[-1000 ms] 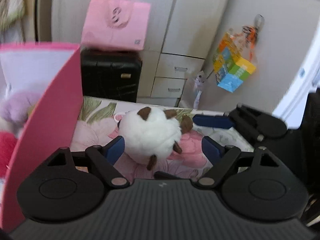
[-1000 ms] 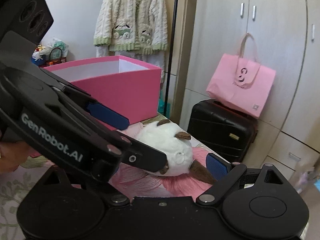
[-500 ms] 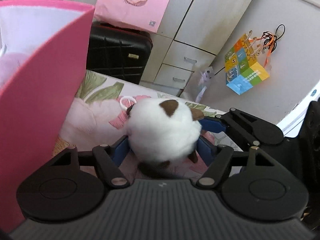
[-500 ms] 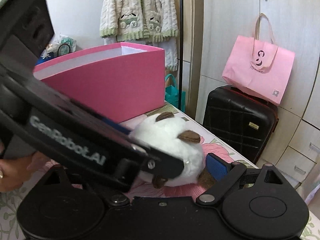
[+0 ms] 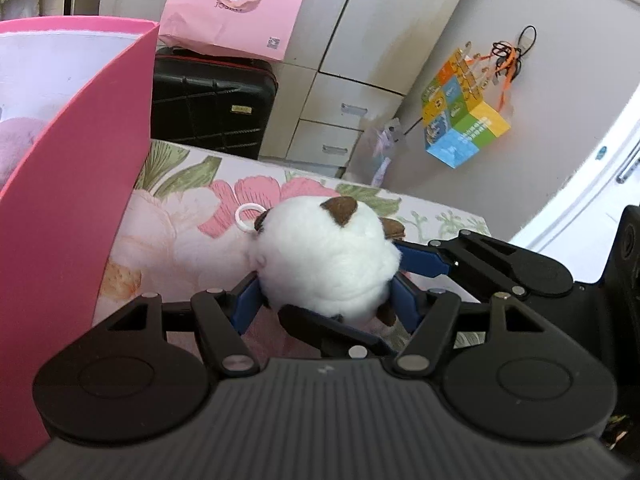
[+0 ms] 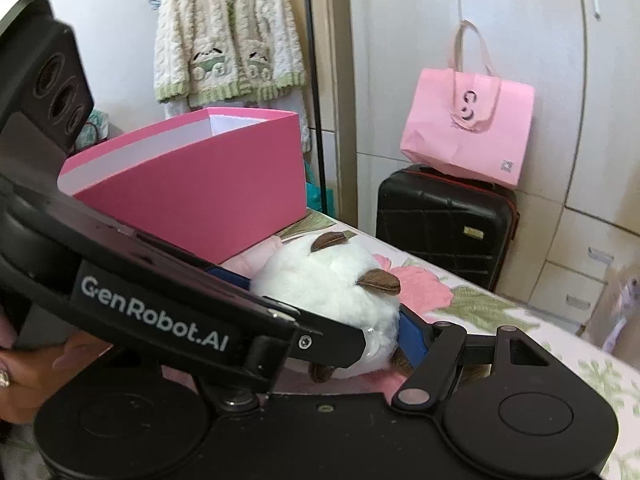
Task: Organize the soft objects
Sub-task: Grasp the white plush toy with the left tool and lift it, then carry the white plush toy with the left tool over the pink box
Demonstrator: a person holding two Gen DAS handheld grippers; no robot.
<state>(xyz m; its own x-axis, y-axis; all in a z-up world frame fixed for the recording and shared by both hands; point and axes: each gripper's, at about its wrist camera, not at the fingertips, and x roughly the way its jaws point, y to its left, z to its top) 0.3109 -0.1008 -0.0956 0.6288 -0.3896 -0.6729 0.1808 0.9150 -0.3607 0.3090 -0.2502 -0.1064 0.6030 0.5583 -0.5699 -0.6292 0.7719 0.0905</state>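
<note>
A round white plush toy (image 5: 324, 256) with brown patches and a white ring (image 5: 248, 216) lies on the floral bed sheet (image 5: 180, 216), beside the pink box (image 5: 80, 200). My left gripper (image 5: 326, 304) is closing, and its blue pads (image 5: 248, 304) press on both sides of the toy. My right gripper (image 6: 328, 324) comes in from the right and is closing too. Its blue pad (image 6: 412, 336) lies against the plush toy (image 6: 328, 280), and its other finger is hidden behind the left gripper. In the left wrist view that finger sits under the toy.
The open pink box (image 6: 200, 200) stands on the bed with a lilac plush (image 5: 16, 144) inside. Past the bed's edge a black suitcase (image 6: 444, 224) carries a pink bag (image 6: 468, 128). A knitted cardigan (image 6: 228, 40) and a colourful cube (image 5: 464, 120) hang on the walls. A hand (image 6: 24, 380) holds the left gripper.
Both pairs of jaws have narrowed onto the white plush toy, which sat loose between wide fingers before. The left gripper has slid forward around it.
</note>
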